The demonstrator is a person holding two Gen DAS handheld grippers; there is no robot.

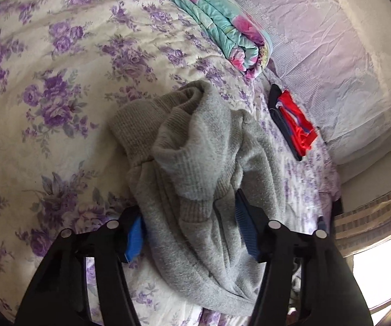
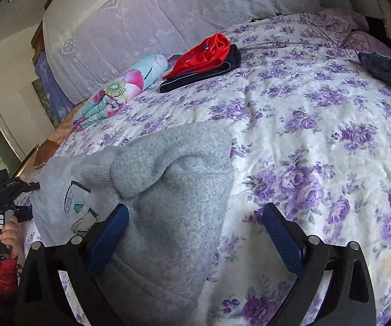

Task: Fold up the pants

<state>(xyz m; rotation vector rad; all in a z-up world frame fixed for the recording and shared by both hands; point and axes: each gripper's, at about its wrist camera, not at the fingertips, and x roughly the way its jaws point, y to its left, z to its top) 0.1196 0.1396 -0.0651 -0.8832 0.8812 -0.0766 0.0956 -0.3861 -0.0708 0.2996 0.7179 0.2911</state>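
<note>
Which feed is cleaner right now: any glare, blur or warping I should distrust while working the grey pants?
Left wrist view: window glare blows out the lower right corner, and the grey pants look slightly soft. Right wrist view: evenly lit, the pants sharper. Both views: fisheye bends the bedspread and darkens the corners.

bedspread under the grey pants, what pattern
Purple roses on white bedspread, clearest in the right wrist view.

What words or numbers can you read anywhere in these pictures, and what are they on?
Grey pants: a white label with green arrow marks and tiny print, too small to read.
Camera on the left tongs: a short white marking, too blurred to read.
Nothing else carries text: not the floral bedspread nor the folded red garment.
</note>
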